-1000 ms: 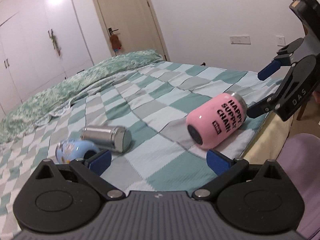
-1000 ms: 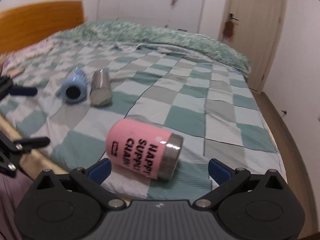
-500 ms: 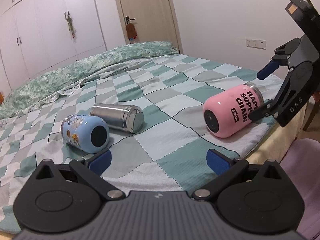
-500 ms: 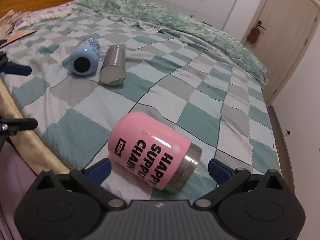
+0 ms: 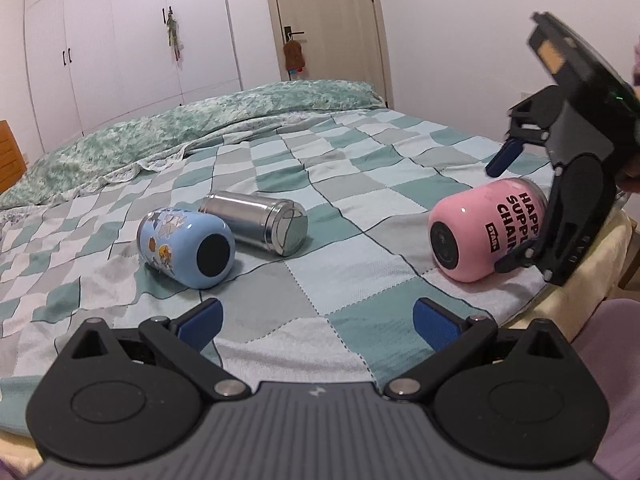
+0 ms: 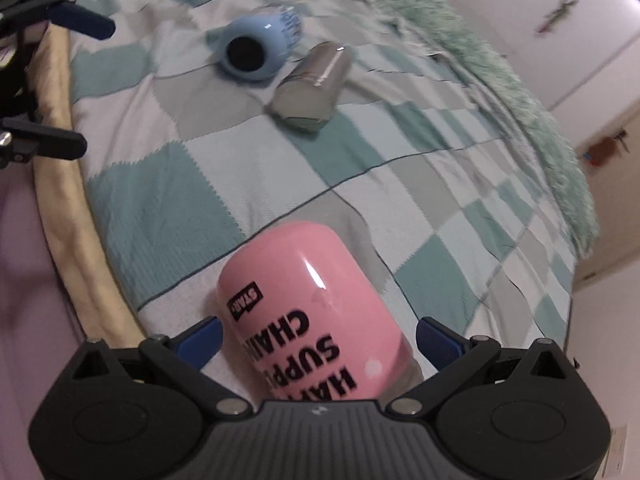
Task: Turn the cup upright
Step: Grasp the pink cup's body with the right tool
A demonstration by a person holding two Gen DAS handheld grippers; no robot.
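A pink cup (image 6: 304, 308) with black lettering lies on its side on the checked bedspread near the bed's edge; it also shows in the left wrist view (image 5: 480, 232). My right gripper (image 6: 318, 336) is open, its blue pads (image 6: 200, 338) on either side of the cup's body, not closed on it. In the left wrist view the right gripper (image 5: 506, 216) straddles the cup's rim end. My left gripper (image 5: 318, 320) is open and empty, low over the bed's near edge.
A blue cartoon cup (image 5: 186, 248) and a steel cup (image 5: 256, 222) lie on their sides side by side, left of the pink cup. The bed's edge (image 6: 68, 208) runs along the left. A rumpled green quilt (image 5: 180, 136) lies farther back.
My right gripper has moved forward and down until the pink cup sits between its open fingers. My left gripper has shifted, bringing the blue and steel cups closer to centre.
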